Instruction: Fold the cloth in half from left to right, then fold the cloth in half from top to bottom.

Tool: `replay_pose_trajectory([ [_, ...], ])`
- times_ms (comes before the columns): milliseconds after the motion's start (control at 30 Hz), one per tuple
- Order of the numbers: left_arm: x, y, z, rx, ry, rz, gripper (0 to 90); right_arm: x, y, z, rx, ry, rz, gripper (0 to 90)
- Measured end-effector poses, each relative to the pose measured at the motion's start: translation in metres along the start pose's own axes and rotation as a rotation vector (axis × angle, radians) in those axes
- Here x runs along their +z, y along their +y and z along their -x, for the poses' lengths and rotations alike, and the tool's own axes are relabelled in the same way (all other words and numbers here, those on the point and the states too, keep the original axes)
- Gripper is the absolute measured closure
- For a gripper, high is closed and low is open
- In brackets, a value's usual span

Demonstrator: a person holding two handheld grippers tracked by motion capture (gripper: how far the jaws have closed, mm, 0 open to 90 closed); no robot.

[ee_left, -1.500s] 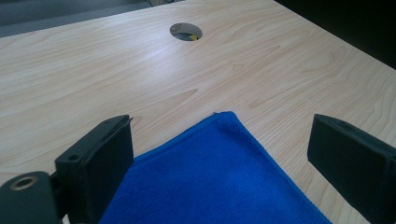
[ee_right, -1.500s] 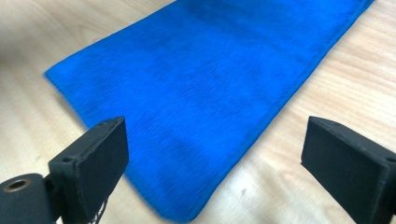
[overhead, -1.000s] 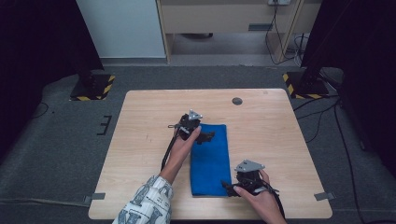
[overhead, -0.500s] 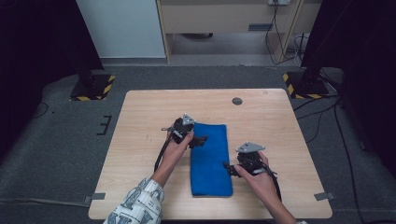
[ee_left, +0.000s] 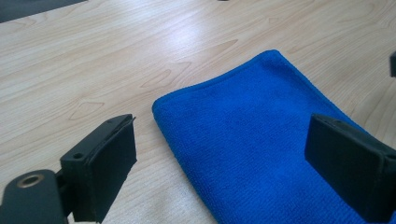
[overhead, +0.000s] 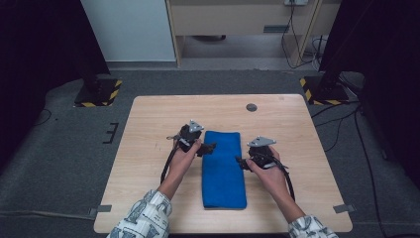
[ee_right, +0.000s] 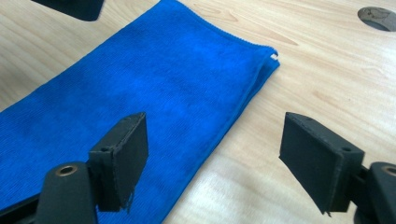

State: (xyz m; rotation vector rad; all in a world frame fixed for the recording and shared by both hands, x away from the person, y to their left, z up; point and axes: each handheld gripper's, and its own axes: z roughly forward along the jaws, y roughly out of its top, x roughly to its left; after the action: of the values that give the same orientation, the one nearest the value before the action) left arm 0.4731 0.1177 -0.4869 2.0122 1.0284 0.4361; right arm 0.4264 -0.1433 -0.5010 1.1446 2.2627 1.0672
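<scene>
Where bare table point(overhead: 148, 129) flanks it, folded blue towel point(overhead: 223, 168) (edges free).

— We see a rectangular light-wood table point(overhead: 148, 148) with a pale grain, standing on grey carpet.

— And on it we find a folded blue microfibre cloth point(overhead: 223, 168), lying flat near the middle, its long side running away from us (its far corner shows a doubled edge).

— We also spot a small round dark disc point(overhead: 251, 107) near the table's far edge, well apart from the cloth.
</scene>
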Motion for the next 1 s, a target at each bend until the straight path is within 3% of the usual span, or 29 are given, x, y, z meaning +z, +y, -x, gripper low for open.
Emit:
replay_pose_trajectory([
  [133, -0.002, 0.005, -0.001, -0.009, -0.004, 0.014, 9.6, 0.004, 0.011, 0.004, -0.015, -0.002, 0.013, 24.2],
  [300, -0.002, 0.010, -0.004, -0.015, -0.015, 0.015, 9.6, 0.012, 0.017, 0.009, 0.005, 0.008, 0.003, 24.2],
  [400, -0.004, 0.011, -0.006, -0.029, -0.022, 0.039, 9.6, 0.015, 0.021, 0.010, 0.012, 0.004, -0.008, 22.2],
  [633, 0.003, 0.012, -0.012, -0.043, -0.028, 0.005, 10.3, 0.023, 0.035, 0.023, 0.028, 0.009, -0.025, 24.1],
  [767, 0.009, 0.014, -0.015, -0.064, -0.007, -0.002, 10.6, 0.029, 0.042, 0.033, 0.048, -0.007, -0.043, 29.6],
  [833, 0.012, 0.015, -0.016, -0.085, 0.035, -0.022, 10.6, 0.032, 0.045, 0.037, 0.060, -0.024, -0.053, 33.0],
  [1000, 0.018, 0.017, -0.017, -0.103, 0.058, -0.039, 12.0, 0.038, 0.053, 0.040, 0.077, -0.056, -0.090, 42.0],
])
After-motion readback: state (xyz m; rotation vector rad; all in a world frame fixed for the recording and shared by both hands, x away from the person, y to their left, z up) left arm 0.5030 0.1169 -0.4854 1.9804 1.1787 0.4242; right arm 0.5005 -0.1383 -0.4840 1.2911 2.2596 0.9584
